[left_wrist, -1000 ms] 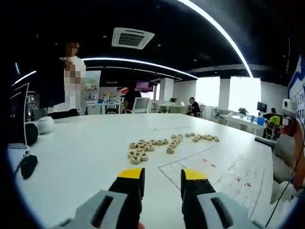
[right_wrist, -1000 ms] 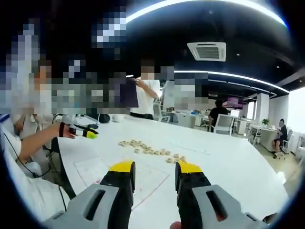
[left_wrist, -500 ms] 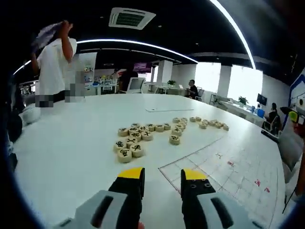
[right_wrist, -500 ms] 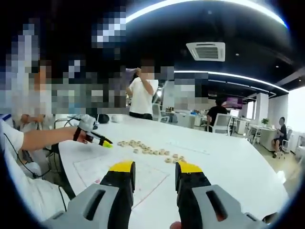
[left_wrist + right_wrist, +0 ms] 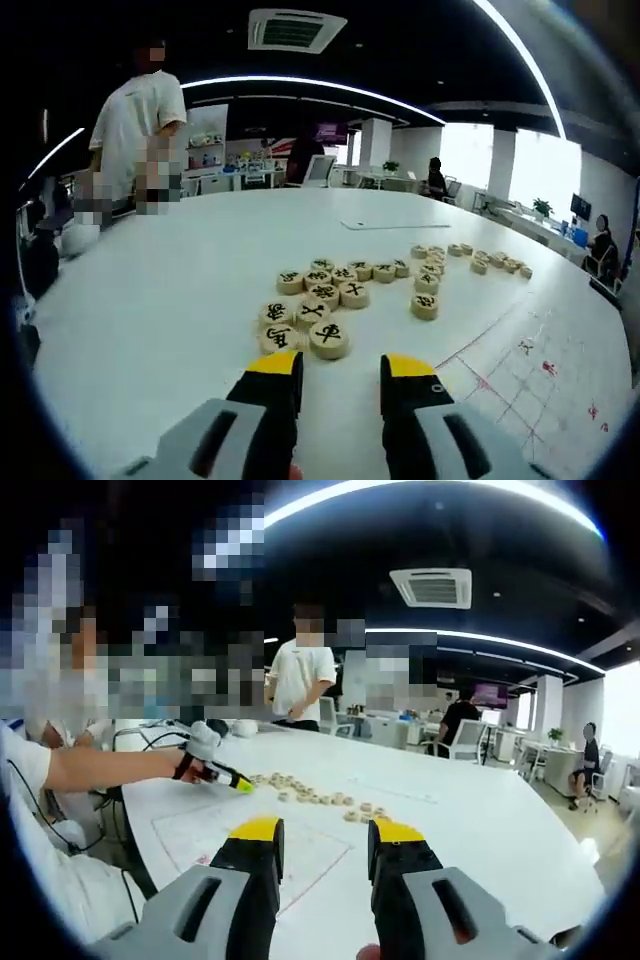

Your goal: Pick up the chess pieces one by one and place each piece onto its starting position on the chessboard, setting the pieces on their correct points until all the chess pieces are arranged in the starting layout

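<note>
Left gripper view, left to right:
- White table (image 5: 150, 300): large, rounded, carries everything listed below.
- Standing person (image 5: 140, 125) in a white top, at the far left edge of the table.
- Chess pieces (image 5: 330, 290): round pale wooden discs with dark characters, lying flat. A tight cluster sits just beyond the jaw tips; the nearest disc (image 5: 329, 338) lies just ahead of the gap between the jaws. A looser string of discs (image 5: 490, 262) trails away to the far right.
- Left gripper (image 5: 340, 367): black jaws with yellow tips, spread apart, nothing between them, not touching any disc.
- Chessboard (image 5: 545, 385): a white sheet with thin printed lines and small red marks, flat on the table at the near right; no pieces visible on the part shown.
- Flat white sheet (image 5: 380, 224), far side of the table, beyond the discs.

Right gripper view, left to right:
- Person's forearm (image 5: 110, 770) reaching in from the left, holding the left gripper (image 5: 222, 773), its yellow tip at the left end of the row of chess pieces (image 5: 310, 795).
- Chessboard (image 5: 270, 845): corner and ruled lines visible just ahead of the jaws, nearer than the pieces.
- Right gripper (image 5: 325, 832): yellow-tipped jaws parted, empty, held above the table (image 5: 480, 830).
- Seated people and desks in the far right background.
</note>
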Motion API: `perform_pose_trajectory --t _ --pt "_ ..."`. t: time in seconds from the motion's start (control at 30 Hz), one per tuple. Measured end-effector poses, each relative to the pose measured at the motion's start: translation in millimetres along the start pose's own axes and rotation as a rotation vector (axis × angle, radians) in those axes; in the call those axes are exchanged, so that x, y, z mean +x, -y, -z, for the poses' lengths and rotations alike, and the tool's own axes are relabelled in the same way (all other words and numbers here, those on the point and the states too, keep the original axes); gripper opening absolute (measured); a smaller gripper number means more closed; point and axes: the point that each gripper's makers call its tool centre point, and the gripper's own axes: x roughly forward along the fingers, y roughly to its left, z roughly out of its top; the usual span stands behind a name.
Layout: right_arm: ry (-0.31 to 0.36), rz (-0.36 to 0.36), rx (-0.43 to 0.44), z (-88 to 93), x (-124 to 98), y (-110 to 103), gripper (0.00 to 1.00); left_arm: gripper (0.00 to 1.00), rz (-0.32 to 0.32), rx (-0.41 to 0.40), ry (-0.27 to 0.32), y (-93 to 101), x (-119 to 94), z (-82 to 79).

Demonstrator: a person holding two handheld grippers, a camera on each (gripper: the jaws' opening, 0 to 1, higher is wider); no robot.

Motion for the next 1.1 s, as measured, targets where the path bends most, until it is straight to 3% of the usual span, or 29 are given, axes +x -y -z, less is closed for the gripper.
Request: perform_pose_trajectory --t 0.17,0.27,0.37,0.57,0.97,1.1 --pt "-0.002 -0.006 -0.003 0.2 1 -3 0.35 0.33 -0.039 -0.005 0.022 -8.4 10 -5.2" --pt "-0.001 -0.005 -0.003 0.4 1 -2 0.35 0.26 -0.061 0.011 0.039 -11.0 13 -6.1" --pt "-0.002 -0.005 0.000 1.4 1 -1 0.35 0.20 -0.056 0.034 0.052 -7.9 13 -6.9" --pt "-0.003 -0.006 -0.001 1.8 1 -2 0.35 0.20 -0.043 0.074 0.059 -2.6 11 -7.7" --pt "-0.006 -0.003 -0.003 2.3 2 -1 0.35 0.20 -0.019 0.030 0.089 3.9 -21 -23.2" --pt "-0.010 -0.006 -0.004 3.0 2 -2 0.35 0.20 0.026 0.048 0.089 15.5 -36 -23.5"
